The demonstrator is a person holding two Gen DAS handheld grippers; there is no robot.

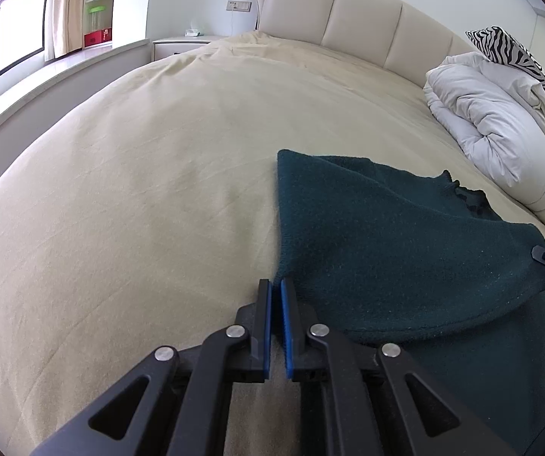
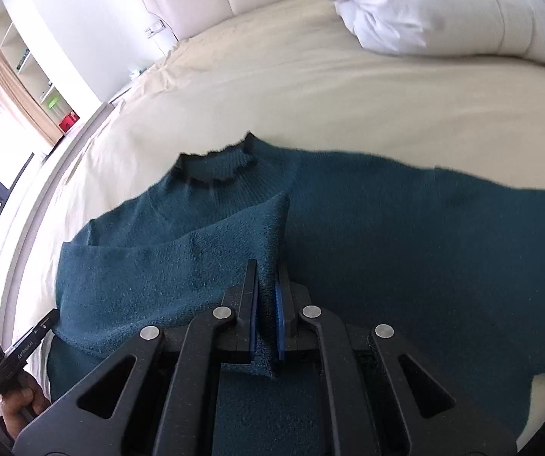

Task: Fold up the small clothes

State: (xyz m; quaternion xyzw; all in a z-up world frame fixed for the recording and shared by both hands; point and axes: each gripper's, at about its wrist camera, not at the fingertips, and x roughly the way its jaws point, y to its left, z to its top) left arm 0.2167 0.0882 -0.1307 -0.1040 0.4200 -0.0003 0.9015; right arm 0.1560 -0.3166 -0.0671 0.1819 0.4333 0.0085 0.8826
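Dark teal knit sweater (image 2: 386,235) lies on the beige bed sheet (image 1: 139,190), collar (image 2: 215,167) toward the headboard, one side already folded over the body.

Right hand-held gripper (image 2: 266,304): jaws nearly closed, pinching a ridge of the knit. Left hand-held gripper (image 1: 275,323): jaws pulled narrow at the sweater's near edge; I can't see fabric between the pads from its own camera, so the grip is unconfirmed.

My read on handling: soft, floppy, light, stretchy knit. It will sag and drag if lifted from one point, and the fuzzy surface should give good friction. I'd take hold at the hem or fold corners, both layers, not mid-panel.

Hard to make out: the far sleeve runs out of frame on the right wrist view, the hem sits under the gripper bodies, and a white duvet (image 1: 500,133) sits near.
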